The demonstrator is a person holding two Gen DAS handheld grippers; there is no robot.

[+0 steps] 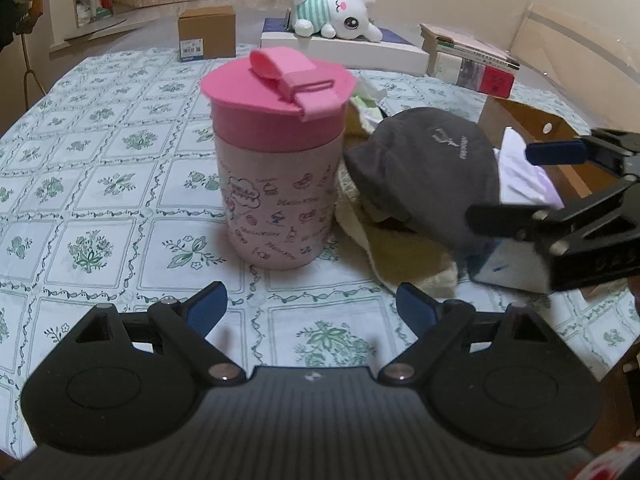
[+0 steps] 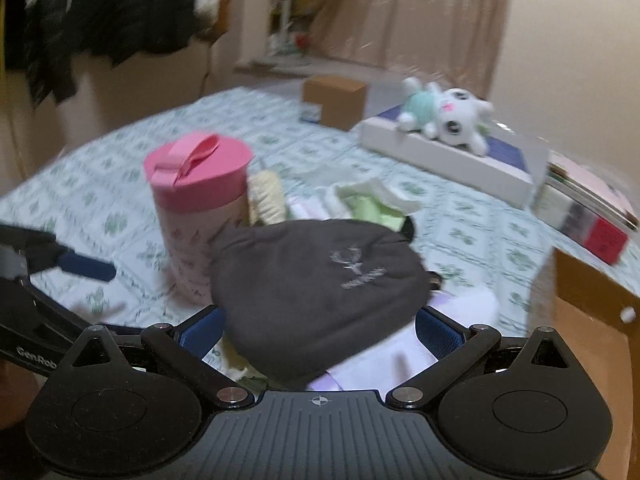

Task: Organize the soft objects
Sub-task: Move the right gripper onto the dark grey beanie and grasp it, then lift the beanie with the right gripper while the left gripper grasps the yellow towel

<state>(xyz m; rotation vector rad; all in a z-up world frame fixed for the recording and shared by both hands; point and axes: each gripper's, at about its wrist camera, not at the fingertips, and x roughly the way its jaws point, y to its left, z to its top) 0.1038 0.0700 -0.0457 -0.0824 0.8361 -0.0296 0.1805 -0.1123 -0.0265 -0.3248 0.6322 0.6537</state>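
One pink canister stands touching the grey beanie.

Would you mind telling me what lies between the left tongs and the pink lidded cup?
Only bare tablecloth: the left wrist view shows nothing between the open left tongs and the pink lidded cup.

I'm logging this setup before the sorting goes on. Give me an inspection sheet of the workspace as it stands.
Surface: table under a green floral cloth.
Job's things: dark grey beanie on a pile of cloths; plush bunny lying on a flat white box.
Clutter: pink lidded container, upright beside the beanie; brown box; stacked books; open carton.
Grippers: left claw open, empty; right claw open, beanie's edge between the fingers.
Cables: nothing seen.
Surroundings: curtains, hanging dark clothes.
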